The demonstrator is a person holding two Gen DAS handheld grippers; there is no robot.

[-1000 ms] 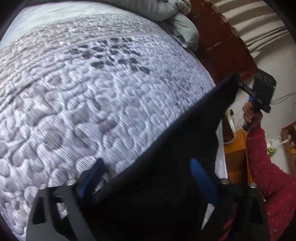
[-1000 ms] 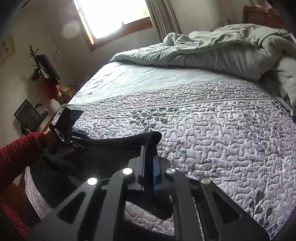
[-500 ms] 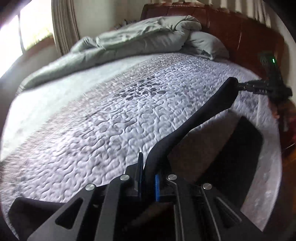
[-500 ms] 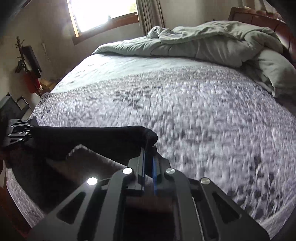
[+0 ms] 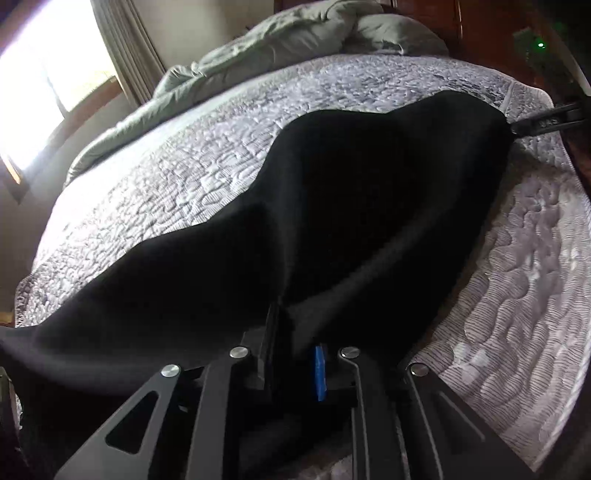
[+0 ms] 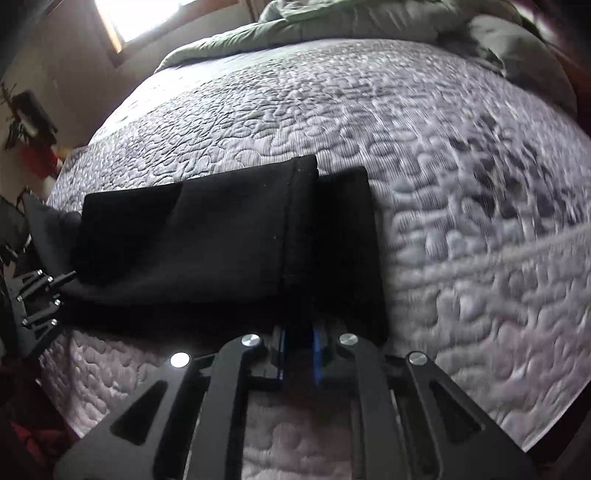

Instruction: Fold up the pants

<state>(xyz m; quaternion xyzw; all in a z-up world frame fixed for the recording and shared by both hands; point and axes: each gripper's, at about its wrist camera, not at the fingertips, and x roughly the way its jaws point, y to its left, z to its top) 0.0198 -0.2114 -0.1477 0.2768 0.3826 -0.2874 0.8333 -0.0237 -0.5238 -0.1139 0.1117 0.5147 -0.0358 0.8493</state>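
The black pants (image 5: 369, 203) lie in folded layers on the grey quilted bed (image 5: 184, 166). In the left wrist view my left gripper (image 5: 293, 332) has a fold of the cloth between its fingers, the jaws just opening. The right gripper (image 5: 546, 122) holds the far end at the upper right. In the right wrist view the pants (image 6: 203, 240) lie flat with a stitched hem on top. My right gripper (image 6: 299, 339) has that hem edge between its narrow, opening jaws. The left gripper (image 6: 37, 295) sits at the cloth's left end.
A rumpled green duvet (image 5: 258, 55) and a pillow (image 5: 399, 33) are piled at the head of the bed by the wooden headboard (image 5: 480, 29). A bright window (image 5: 37, 74) is at the left. A red sleeve (image 6: 33, 435) shows at the lower left.
The left gripper went from open to shut on the pants. Both grippers then came down over the bed, and the cloth that hung stretched between them now lies on the quilt.
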